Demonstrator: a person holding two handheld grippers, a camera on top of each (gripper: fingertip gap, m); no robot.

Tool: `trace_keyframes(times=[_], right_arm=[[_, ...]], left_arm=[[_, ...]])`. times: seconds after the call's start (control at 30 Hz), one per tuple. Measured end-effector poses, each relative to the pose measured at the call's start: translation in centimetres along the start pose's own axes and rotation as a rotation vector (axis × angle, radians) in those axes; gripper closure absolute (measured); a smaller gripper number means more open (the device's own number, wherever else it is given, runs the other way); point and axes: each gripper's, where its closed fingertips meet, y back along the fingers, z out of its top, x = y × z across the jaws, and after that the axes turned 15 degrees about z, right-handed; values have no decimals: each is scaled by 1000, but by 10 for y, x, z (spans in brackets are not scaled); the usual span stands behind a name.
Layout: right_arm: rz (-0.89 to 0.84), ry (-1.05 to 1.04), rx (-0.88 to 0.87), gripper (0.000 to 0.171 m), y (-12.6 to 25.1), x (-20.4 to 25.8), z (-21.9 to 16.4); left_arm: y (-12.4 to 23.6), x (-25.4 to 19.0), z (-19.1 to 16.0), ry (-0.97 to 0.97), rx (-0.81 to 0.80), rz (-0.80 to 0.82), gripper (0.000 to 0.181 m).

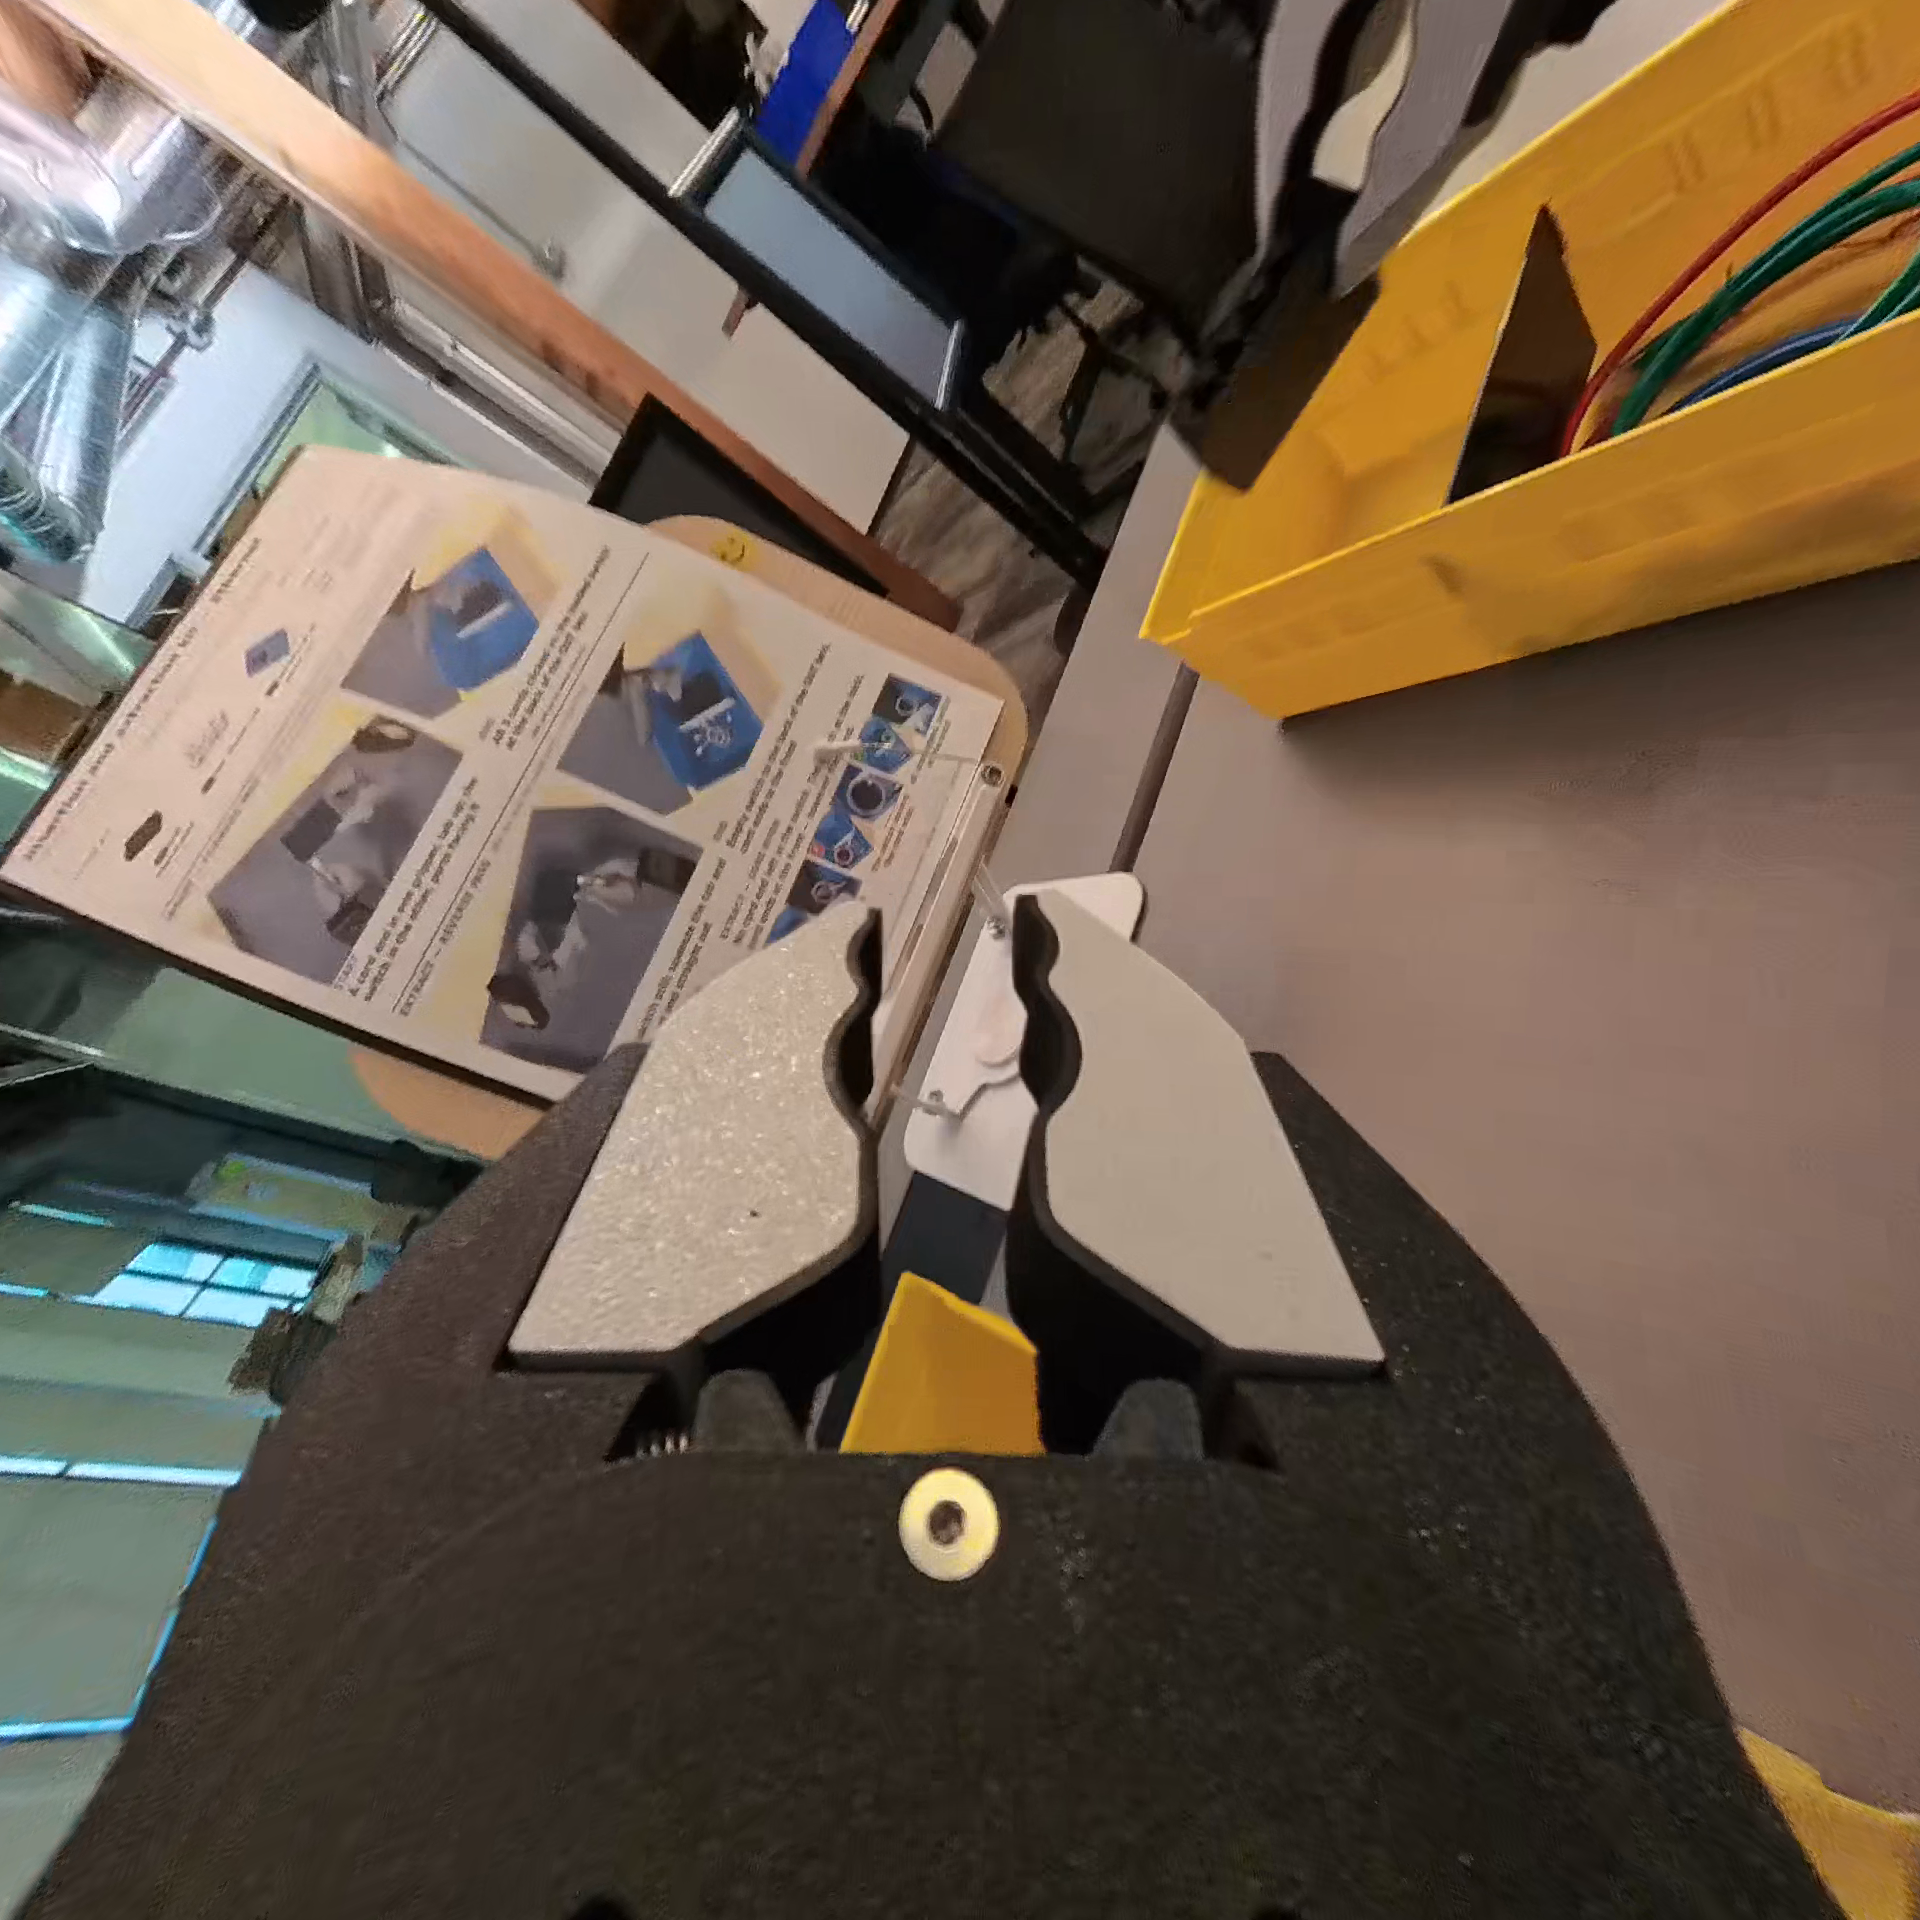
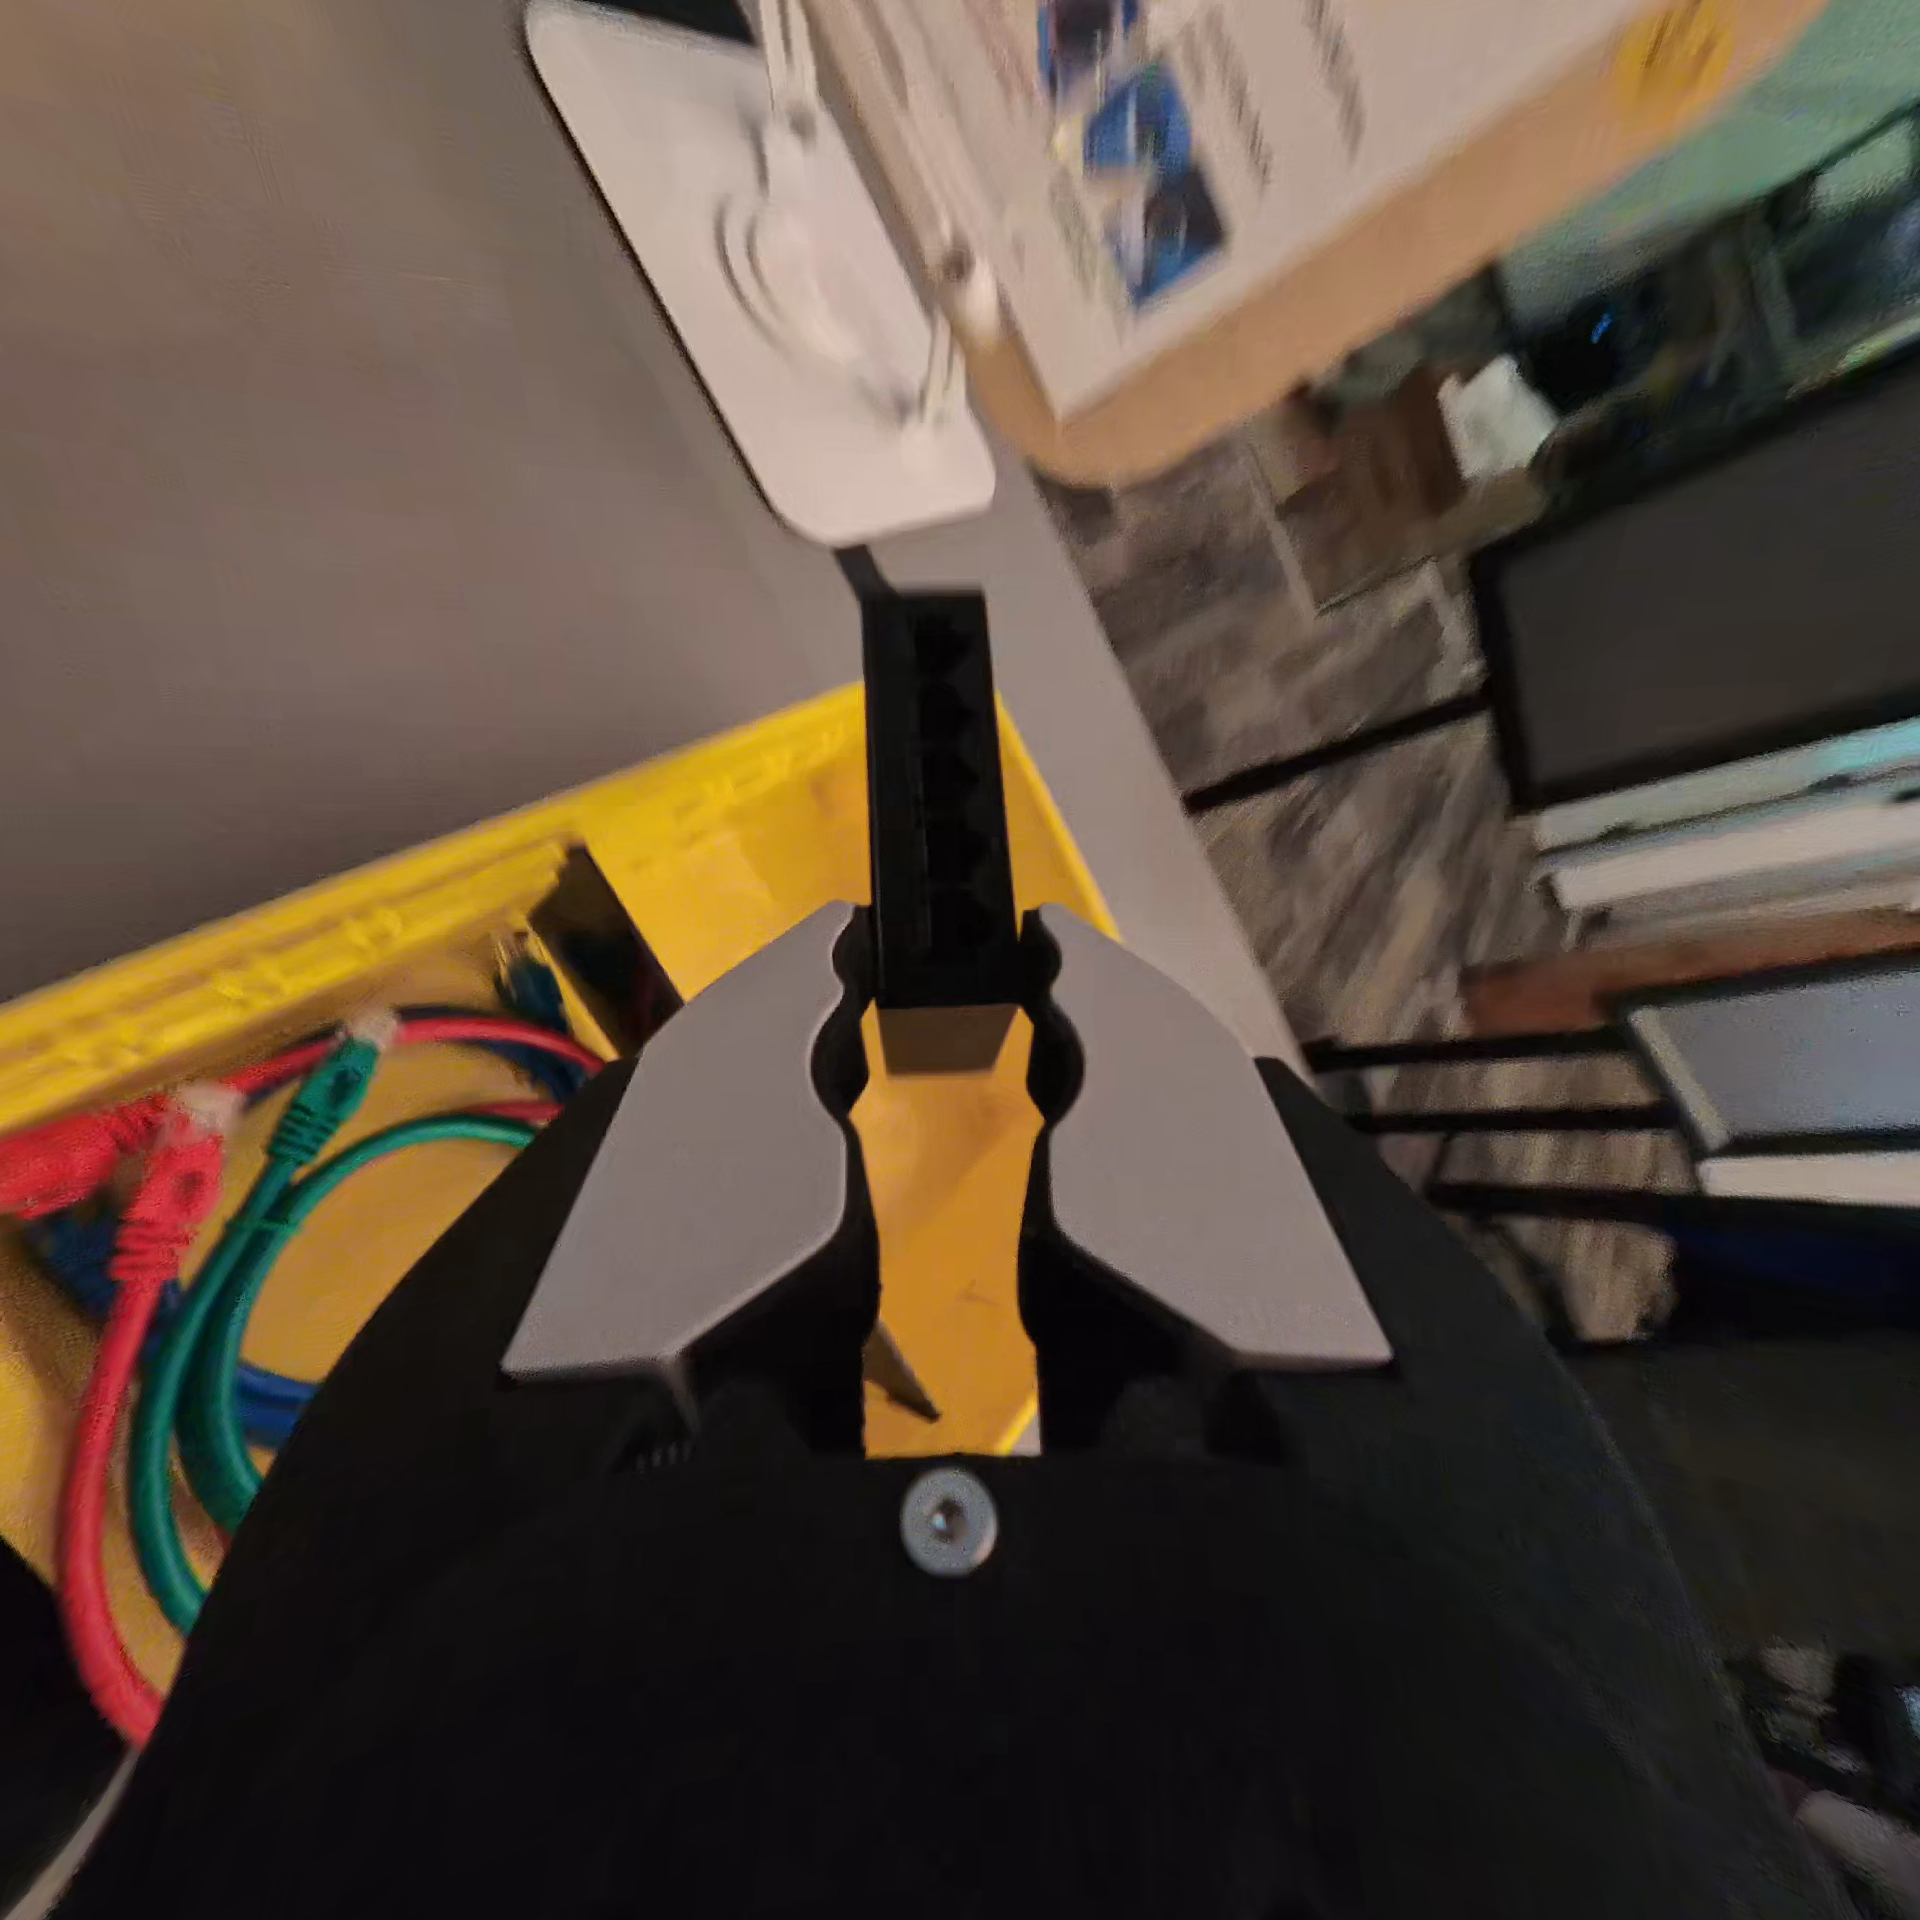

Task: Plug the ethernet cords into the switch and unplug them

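My right gripper (image 2: 940, 935) is shut on one end of a black ethernet switch (image 2: 935, 790), which points forward with its row of ports facing up, above a yellow bin (image 2: 312, 966). Red (image 2: 156, 1195), green (image 2: 312, 1112) and blue (image 2: 260, 1392) ethernet cords lie coiled in the bin, left of the gripper. My left gripper (image 1: 945, 925) is open and empty, low over the grey table (image 1: 1558, 1039). The bin (image 1: 1455, 582) and its cords (image 1: 1766, 260) show at the upper right of the left wrist view, with the right gripper (image 1: 1340, 135) above the bin's near end.
A printed instruction sheet on a wooden board (image 1: 520, 790) stands on a white base (image 1: 987, 1060) at the table's edge, just ahead of the left gripper; it also shows blurred in the right wrist view (image 2: 1195, 156). Shelving and monitors lie beyond the table. There is about 30 centimeters between the tips of the two grippers.
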Motion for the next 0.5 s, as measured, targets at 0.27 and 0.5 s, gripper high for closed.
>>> trace_keyframes(times=[0.27,0.5], right_arm=[[230,-98,157,143,-60,-16,-61],[172,-8,709,143,-85,-34,-131]], left_arm=[[-5,-7,-9,-33,45,-20,157],[-4,4,-19,-10,95,12,160]])
